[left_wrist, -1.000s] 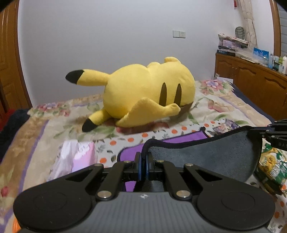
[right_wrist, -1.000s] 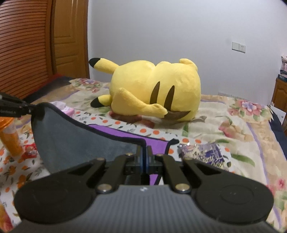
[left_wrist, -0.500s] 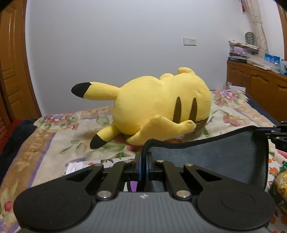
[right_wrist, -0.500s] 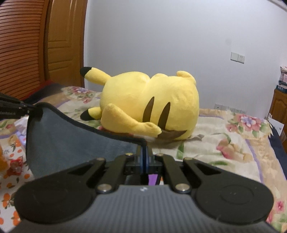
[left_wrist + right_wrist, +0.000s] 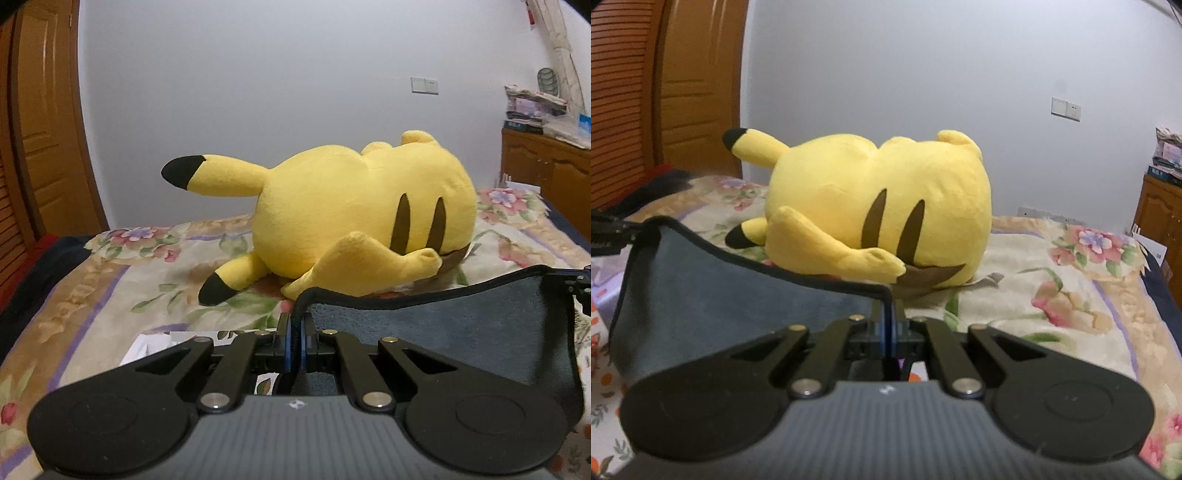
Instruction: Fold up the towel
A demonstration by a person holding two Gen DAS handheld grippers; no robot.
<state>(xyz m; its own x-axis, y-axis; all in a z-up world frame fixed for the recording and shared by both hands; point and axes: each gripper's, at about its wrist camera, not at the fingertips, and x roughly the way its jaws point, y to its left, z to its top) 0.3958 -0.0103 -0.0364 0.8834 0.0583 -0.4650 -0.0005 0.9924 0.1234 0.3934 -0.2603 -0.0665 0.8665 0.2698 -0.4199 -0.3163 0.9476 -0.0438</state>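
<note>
- Since the earlier frames, both grippers have risen; the purple mat once visible below the towel has dropped out of view, and the plush toy [image 5: 354,218] sits lower ahead.
- Left gripper [image 5: 294,332]: jaws pressed together, pinching a corner of the towel [image 5: 461,332].
- Right gripper [image 5: 889,325]: likewise clamped on the opposite corner.
- Towel: grey, napped, dark-piped, its top edge sagging between the grippers, above the floral bedspread [image 5: 1052,295].
- Progress, judged: lifted only; the fold itself remains.
</note>
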